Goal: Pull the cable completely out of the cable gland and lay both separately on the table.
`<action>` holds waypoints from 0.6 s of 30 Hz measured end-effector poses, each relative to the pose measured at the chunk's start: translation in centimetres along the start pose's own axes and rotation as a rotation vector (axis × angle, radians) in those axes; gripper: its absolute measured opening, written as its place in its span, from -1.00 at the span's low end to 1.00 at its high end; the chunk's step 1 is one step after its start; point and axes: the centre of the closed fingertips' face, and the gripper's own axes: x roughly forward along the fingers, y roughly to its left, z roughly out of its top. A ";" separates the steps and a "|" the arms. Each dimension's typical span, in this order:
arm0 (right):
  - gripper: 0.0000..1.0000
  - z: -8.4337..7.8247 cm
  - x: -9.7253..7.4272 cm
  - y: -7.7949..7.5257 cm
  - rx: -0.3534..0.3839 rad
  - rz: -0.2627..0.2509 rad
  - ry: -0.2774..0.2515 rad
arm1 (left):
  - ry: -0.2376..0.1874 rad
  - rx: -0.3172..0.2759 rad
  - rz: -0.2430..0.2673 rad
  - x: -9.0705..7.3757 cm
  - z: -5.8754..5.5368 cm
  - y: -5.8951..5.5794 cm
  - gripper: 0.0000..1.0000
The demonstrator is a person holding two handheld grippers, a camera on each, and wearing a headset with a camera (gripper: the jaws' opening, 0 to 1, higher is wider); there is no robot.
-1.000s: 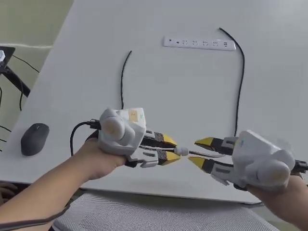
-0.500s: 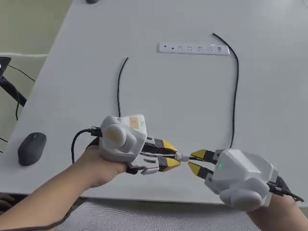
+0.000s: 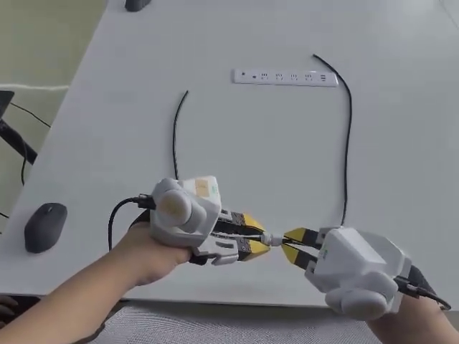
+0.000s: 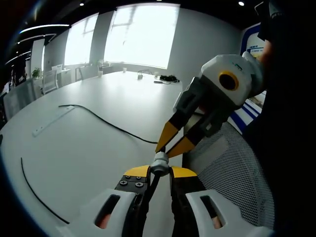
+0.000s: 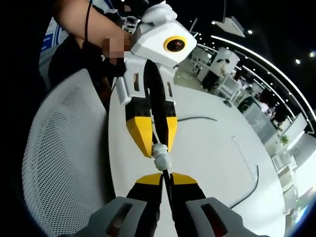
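My left gripper (image 3: 262,239) sits low and centre in the head view, its yellow tips pressed in on the gland (image 3: 272,239). In the left gripper view the gland stands just ahead of those tips, at the centre of the frame. My right gripper (image 3: 288,244) faces it nose to nose from the lower right, its tips just beside the gland. In the right gripper view its jaws are drawn nearly together, and the cable (image 5: 167,183) runs down the narrow slot between them, pinched there.

The gland is a small white piece with a rounded, ribbed body. The cable is a thin dark strand that is still threaded through it. Both are held in the air over the near edge of the table (image 3: 251,143), not lying on it.

Further up the frame, a loose black wire (image 3: 174,129) lies on the white top at centre left. A white power strip (image 3: 285,77) lies near the top, and its black cord (image 3: 348,143) curves down the right side. A dark mouse (image 3: 44,226) rests at the left edge. A mesh chair (image 5: 64,148) shows on the left of the right gripper view.
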 end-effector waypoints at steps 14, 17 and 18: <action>-1.00 -1.0 -0.2 -0.3 0.017 0.003 0.011 | -0.003 -0.004 0.010 0.4 0.1 -0.1 -0.70; -1.00 -1.2 -0.3 -0.3 0.024 0.002 0.011 | -0.005 0.002 0.013 0.3 0.2 -0.2 -0.70; -1.00 -1.2 -0.3 -0.4 0.027 0.001 0.009 | -0.007 -0.001 0.014 0.3 0.3 -0.2 -0.70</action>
